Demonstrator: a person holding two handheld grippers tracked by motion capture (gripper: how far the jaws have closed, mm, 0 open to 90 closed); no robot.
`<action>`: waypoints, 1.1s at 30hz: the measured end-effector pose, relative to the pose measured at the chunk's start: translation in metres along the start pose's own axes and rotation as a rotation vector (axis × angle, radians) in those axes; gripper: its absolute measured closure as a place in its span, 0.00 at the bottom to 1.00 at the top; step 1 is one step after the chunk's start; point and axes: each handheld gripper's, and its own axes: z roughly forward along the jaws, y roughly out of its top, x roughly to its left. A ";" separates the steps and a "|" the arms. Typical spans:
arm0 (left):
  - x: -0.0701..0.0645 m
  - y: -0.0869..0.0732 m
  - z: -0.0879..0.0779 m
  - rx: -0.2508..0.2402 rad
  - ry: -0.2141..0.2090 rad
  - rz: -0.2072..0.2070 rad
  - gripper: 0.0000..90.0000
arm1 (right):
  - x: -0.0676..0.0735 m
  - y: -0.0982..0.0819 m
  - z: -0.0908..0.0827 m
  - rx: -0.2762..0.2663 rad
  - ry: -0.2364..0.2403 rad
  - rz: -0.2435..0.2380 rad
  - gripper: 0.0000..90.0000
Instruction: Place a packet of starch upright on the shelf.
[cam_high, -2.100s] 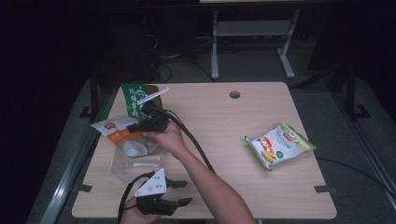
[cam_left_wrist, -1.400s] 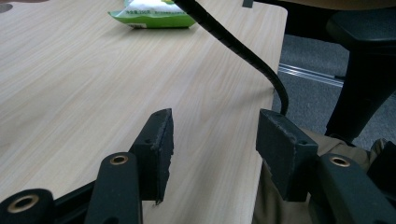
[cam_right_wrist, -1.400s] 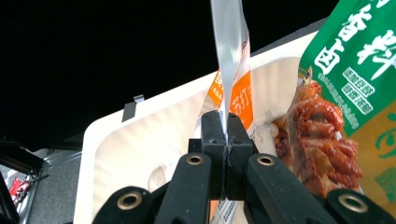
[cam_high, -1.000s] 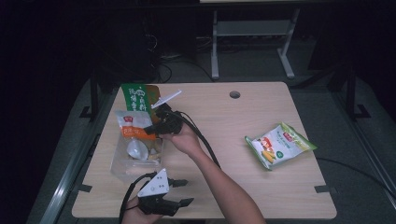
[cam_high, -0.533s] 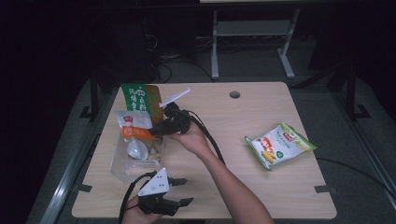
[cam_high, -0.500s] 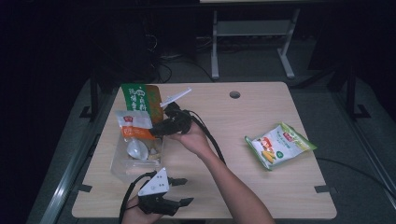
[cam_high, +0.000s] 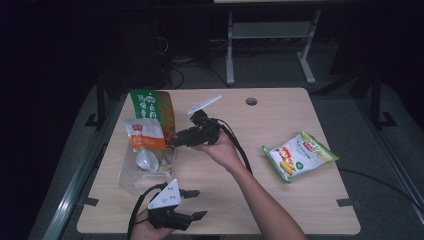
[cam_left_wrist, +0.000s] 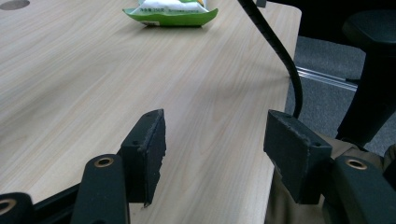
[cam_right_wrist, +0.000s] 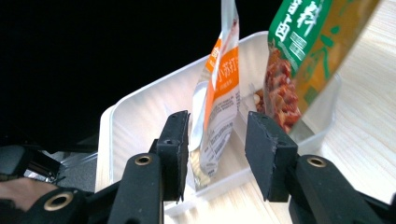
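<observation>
Orange-and-white packet (cam_right_wrist: 215, 102) upright in clear tray (cam_right_wrist: 140, 112), right gripper (cam_right_wrist: 217, 140) jaws just opening, astride but off it, green bag (cam_right_wrist: 299, 51) at three o'clock, left gripper (cam_left_wrist: 212, 149) spread, empty.

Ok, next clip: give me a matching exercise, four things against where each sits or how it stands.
Things:
1. orange packet
2. green-edged snack bag
3. left tongs
4. right tongs

Places or states:
A. open at the table's near edge, nothing between
B. lying alone on the table's right side
C. open, level, beside the tub
D. standing in the clear tub

Pairs: 1-D, 2-B, 3-A, 4-C
</observation>
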 end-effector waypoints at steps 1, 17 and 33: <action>0.000 0.000 0.000 0.000 0.000 0.003 0.43 | -0.001 -0.002 -0.002 0.000 -0.006 -0.002 0.65; 0.003 0.000 -0.001 0.004 0.011 -0.003 0.43 | -0.012 -0.028 -0.036 -0.009 -0.042 0.030 0.62; 0.002 0.000 0.002 0.010 0.014 0.000 0.43 | -0.021 -0.066 -0.080 -0.028 -0.102 0.080 0.58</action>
